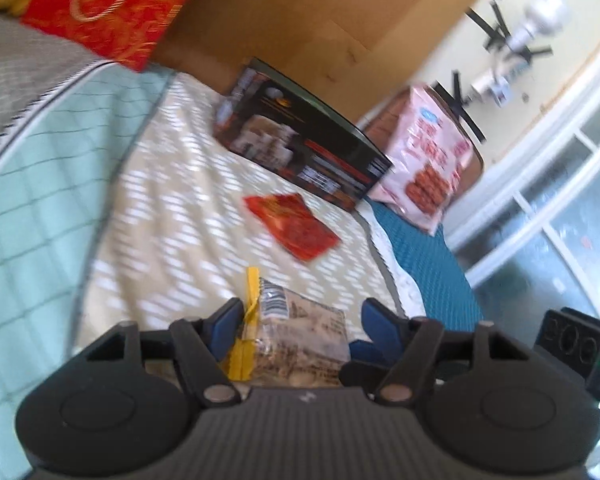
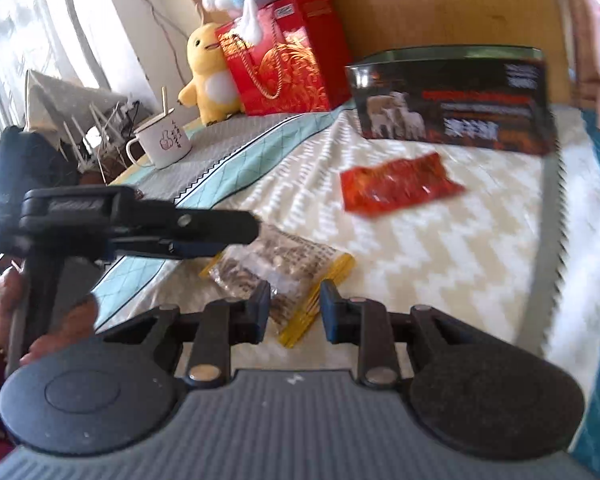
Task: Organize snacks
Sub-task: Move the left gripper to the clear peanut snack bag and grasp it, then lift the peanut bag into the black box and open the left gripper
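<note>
A: Where's the nut packet?

B: Near end of the bed, on the zigzag sheet. It sits between both tools. Left gripper is spread wide with the packet between its fingers, nothing pinched. Right gripper is also spread, straddling the near yellow seal edge, pads not touching as far as I can tell

A: Handling?

B: My guess: light, crinkly film, loose contents that shift. Slippery on the flat faces. Take it by the yellow seal strip, the stiffest part. Squeezing the middle risks crushing the nuts

A: The other items?

B: Red sachet lies flat further out, apart from the packet. Black box stands at the far end against the wooden headboard. Pink bag is upright just right of the box in the left view

A: Room to move?

B: Open sheet between packet and sachet. The bed's right edge drops off past the teal blanket, so keep clear of it. On the left there's a white mug and a red gift bag by the yellow plush, well apart. Main clash risk is the two tools, as they're close together over one packet
</note>
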